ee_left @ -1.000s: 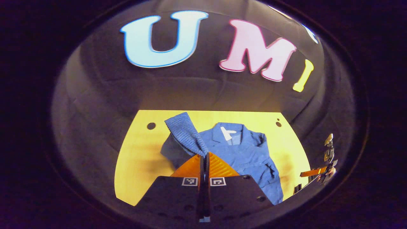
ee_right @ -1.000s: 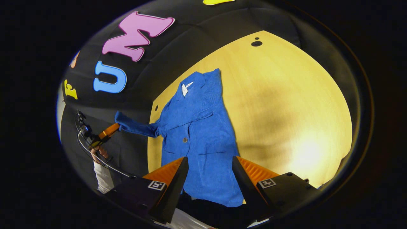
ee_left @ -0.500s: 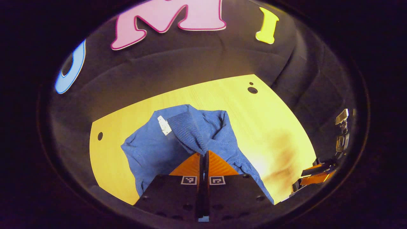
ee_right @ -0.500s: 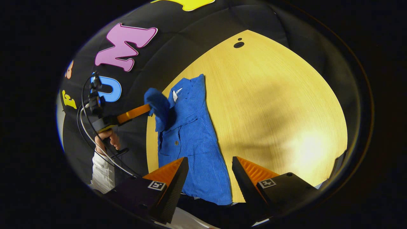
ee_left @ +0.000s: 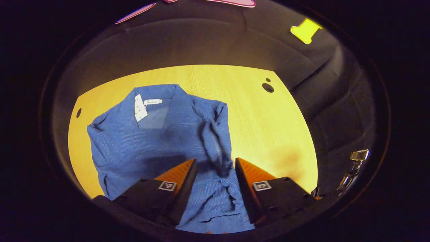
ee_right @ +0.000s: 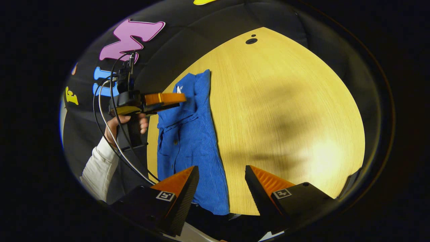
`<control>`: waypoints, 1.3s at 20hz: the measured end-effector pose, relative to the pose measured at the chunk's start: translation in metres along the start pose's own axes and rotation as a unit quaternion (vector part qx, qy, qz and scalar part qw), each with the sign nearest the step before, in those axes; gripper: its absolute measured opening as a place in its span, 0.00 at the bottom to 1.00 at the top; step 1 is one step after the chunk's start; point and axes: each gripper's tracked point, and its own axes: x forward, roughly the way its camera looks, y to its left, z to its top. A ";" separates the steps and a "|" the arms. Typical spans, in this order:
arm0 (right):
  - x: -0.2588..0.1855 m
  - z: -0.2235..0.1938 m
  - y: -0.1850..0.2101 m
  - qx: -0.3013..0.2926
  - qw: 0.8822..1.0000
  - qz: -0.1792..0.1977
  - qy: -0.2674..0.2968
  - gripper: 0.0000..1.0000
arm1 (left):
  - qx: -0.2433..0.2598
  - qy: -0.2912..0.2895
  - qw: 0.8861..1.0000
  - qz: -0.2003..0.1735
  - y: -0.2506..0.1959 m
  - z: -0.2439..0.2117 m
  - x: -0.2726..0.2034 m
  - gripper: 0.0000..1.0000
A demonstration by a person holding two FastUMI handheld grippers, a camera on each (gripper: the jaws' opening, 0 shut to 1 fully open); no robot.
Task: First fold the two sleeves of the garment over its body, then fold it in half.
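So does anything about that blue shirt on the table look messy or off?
A little. On the blue corduroy shirt, the sleeve folded over the body lies bunched and twisted, not flat, between the open jaws of the left gripper. Nothing looks torn or spilled on the yellow wooden table.

My left tool [ee_left: 212, 168] hangs above the garment [ee_left: 151, 134], fingers spread wide apart and gripping nothing; in the right gripper view it [ee_right: 181, 97] reaches level over the collar end. My left hand [ee_right: 126, 129] wraps its handle from beneath, the white sleeve [ee_right: 99, 168] running down toward me. My right tool [ee_right: 221, 176] is held near the garment's hem end, off to its right side, fingers parted and empty.
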 end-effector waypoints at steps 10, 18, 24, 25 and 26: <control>0.024 -0.039 0.000 -0.060 0.996 -0.040 0.056 0.89 | -0.015 -0.029 0.997 0.065 0.103 -0.110 -0.123 0.84; 0.036 -0.117 0.024 -0.081 0.986 -0.082 0.119 0.91 | -0.130 0.086 0.979 0.128 0.238 -0.305 -0.167 0.84; 0.048 -0.152 0.018 -0.063 0.976 -0.148 0.149 0.98 | -0.146 0.139 0.972 0.120 0.287 -0.359 -0.169 0.84; 0.051 -0.155 0.014 -0.060 0.974 -0.162 0.150 0.98 | -0.143 0.149 0.971 0.118 0.290 -0.363 -0.165 0.84; 0.052 -0.159 0.009 -0.053 0.971 -0.175 0.151 0.99 | -0.137 0.156 0.971 0.119 0.295 -0.367 -0.161 0.84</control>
